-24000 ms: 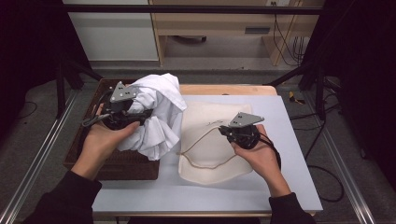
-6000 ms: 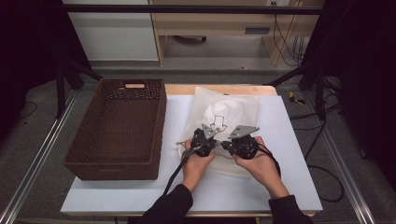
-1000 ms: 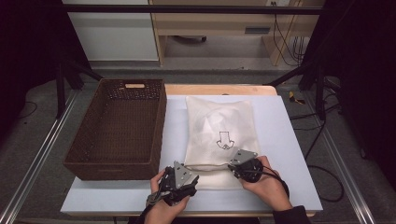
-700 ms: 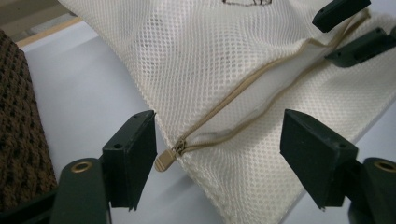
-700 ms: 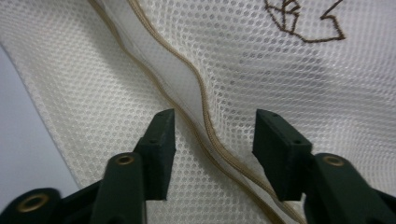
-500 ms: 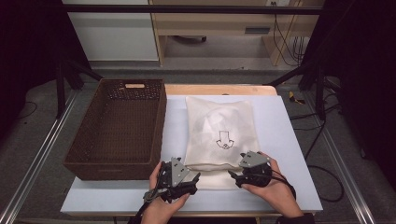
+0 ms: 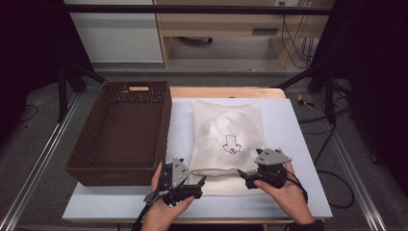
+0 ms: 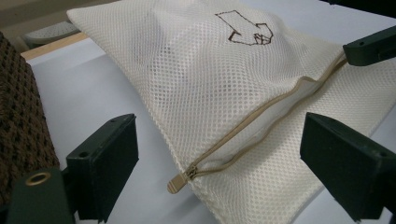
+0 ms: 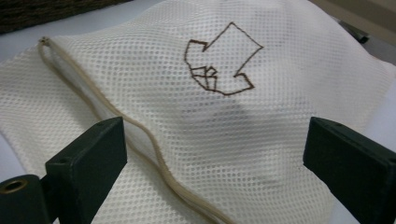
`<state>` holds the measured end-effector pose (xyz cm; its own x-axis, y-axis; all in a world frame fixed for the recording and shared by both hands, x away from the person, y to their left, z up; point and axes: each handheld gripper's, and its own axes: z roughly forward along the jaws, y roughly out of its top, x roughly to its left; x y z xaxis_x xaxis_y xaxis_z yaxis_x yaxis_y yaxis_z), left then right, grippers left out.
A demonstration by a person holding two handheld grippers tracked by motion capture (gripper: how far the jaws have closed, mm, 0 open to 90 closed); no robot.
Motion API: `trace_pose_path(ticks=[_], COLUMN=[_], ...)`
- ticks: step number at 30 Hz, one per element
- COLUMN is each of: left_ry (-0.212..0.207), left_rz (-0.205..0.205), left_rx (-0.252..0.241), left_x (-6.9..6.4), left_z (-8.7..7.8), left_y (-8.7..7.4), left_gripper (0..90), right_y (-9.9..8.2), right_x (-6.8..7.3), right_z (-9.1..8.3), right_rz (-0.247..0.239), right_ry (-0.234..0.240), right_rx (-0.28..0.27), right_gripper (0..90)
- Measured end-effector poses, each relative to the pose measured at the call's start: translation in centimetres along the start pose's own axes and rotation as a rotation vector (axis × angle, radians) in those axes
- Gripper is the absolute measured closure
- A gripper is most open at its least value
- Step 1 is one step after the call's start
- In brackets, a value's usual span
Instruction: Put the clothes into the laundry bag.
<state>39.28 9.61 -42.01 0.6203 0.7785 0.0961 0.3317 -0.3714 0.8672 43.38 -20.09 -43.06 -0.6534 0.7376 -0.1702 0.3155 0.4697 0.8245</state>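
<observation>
Both hand-held grippers, left hand-held gripper (image 7: 201, 185) and right hand-held gripper (image 7: 242, 174), have just been opening, now wide and empty, by the mesh laundry bag (image 7: 227, 139) lying flat on the bench (image 7: 298, 144). Soft, floppy, light; I'd pinch the zipper (image 8: 243, 133) edge.

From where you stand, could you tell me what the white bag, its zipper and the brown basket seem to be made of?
The white bag looks like soft, matte synthetic mesh: fine regular holes, limp folds. Its zipper seems to be beige fabric tape with a plastic-looking pull; the teeth are too small to tell. The brown basket looks woven, wicker or an imitation, with a dull, chequered weave.
</observation>
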Motion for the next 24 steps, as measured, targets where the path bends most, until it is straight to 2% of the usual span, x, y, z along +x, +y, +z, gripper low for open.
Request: trace_pose_path(ticks=[3, 9, 13, 24], left_ry=[0.0, 0.0, -0.002, 0.037], left_rz=[-0.005, -0.013, -0.025, -0.064], left_rx=[-0.006, -0.025, -0.045, -0.095], left_x=[0.2, 1.1, 1.7, 4.5], left_z=[-0.1, -0.8, -1.6, -3.8], left_y=[0.3, 1.0, 1.5, 2.4], left_gripper=[10.7, 8.4, 7.3, 6.6], right_y=[-0.2, -0.7, -1.1, -2.0], right_x=[-0.6, -2.4, -3.4, -4.9], right_z=[-0.2, -1.0, -1.6, -2.3], right_rz=[0.027, 0.128, 0.17, 0.228], right_ry=[-0.032, -0.126, -0.173, -0.22], right_rx=[-0.006, -0.029, -0.039, -0.049], right_gripper=[6.3, 6.5, 6.6, 5.9])
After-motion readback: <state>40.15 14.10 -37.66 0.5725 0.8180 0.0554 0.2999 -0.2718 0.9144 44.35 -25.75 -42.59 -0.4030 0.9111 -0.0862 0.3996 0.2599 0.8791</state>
